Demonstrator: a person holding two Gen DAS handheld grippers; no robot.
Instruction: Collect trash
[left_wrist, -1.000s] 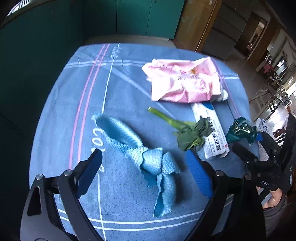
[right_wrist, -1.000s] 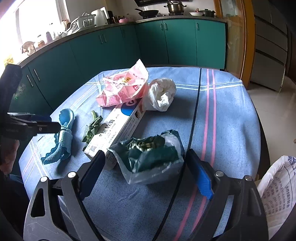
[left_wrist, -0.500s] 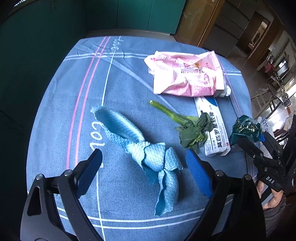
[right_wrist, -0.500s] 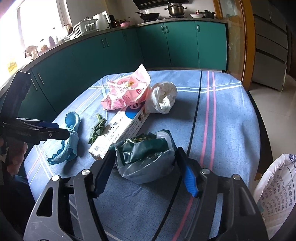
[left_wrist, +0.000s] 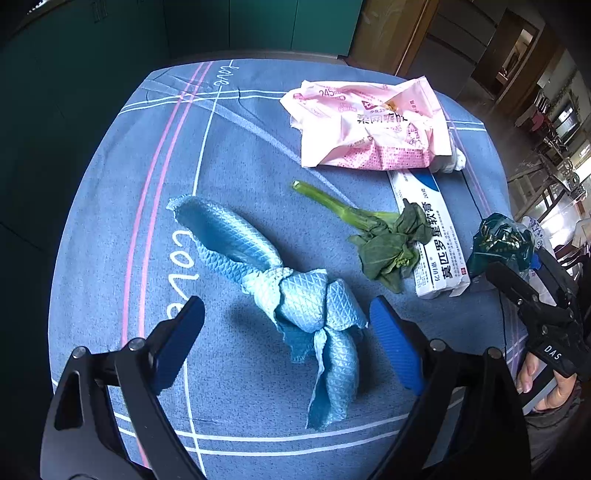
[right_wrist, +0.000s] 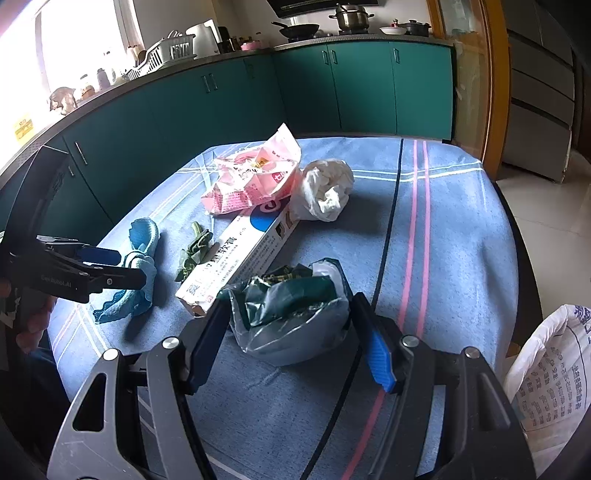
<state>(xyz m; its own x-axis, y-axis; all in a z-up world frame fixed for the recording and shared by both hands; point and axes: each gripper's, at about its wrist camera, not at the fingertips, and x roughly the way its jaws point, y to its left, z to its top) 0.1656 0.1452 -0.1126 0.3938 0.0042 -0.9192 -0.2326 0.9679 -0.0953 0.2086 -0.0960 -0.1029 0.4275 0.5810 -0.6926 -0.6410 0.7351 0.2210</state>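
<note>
On the blue tablecloth lie several pieces of trash. My right gripper (right_wrist: 291, 343) is shut on a clear plastic bag of dark green scraps (right_wrist: 291, 306), its pads pressing both sides; the bag also shows in the left wrist view (left_wrist: 498, 240). My left gripper (left_wrist: 288, 343) is open around a knotted blue cloth (left_wrist: 295, 291), not touching it. A green vegetable stalk (left_wrist: 376, 236), a long white carton (right_wrist: 243, 254), a pink wrapper (left_wrist: 369, 125) and a crumpled white tissue (right_wrist: 327, 190) lie further back.
A white woven sack (right_wrist: 550, 376) stands off the table's right edge. Teal kitchen cabinets (right_wrist: 258, 96) run behind the table. The tablecloth (right_wrist: 443, 229) has bare room on the right side, by the pink stripes.
My right gripper has closed from wide open onto the plastic bag of green scraps. My left gripper has stayed open over the blue cloth, drifting slightly.
</note>
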